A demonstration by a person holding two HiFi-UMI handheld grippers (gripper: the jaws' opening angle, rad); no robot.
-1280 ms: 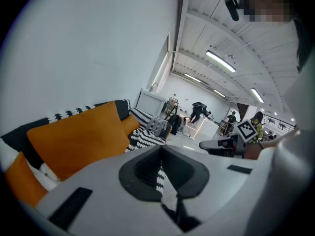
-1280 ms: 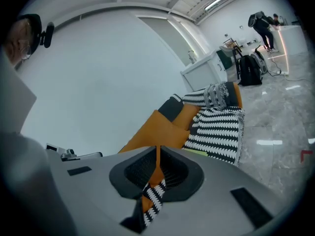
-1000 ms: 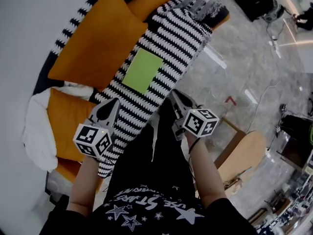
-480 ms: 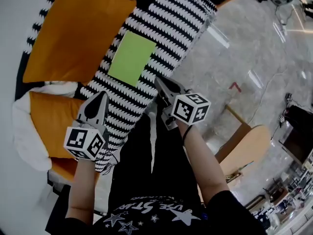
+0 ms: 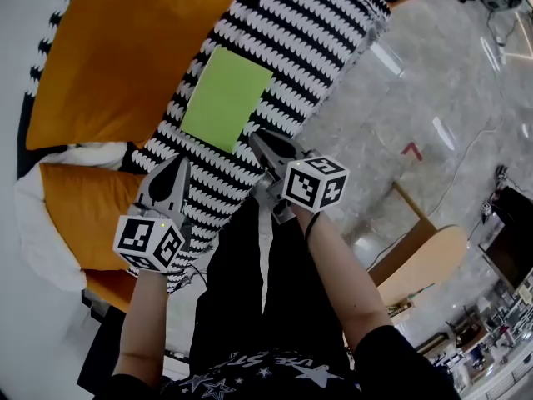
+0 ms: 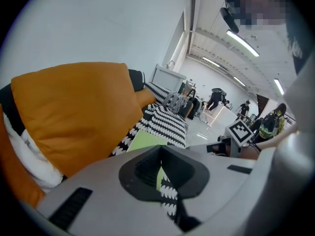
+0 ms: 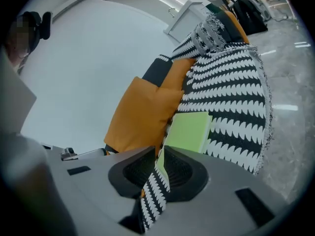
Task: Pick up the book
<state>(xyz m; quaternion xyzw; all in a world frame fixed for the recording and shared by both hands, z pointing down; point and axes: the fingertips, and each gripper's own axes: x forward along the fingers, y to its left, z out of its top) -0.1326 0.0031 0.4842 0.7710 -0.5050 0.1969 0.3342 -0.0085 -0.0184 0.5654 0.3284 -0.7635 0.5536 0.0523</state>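
Book lies mid-frame on the blanket; left hand-held gripper and right hand-held gripper, both clenched empty, may just shove it.

The book is looking matt and smooth, possibly paper-covered. The blanket is showing coarse knitted cloth, the cushions plain fabric; the floor is gleaming like polished stone.
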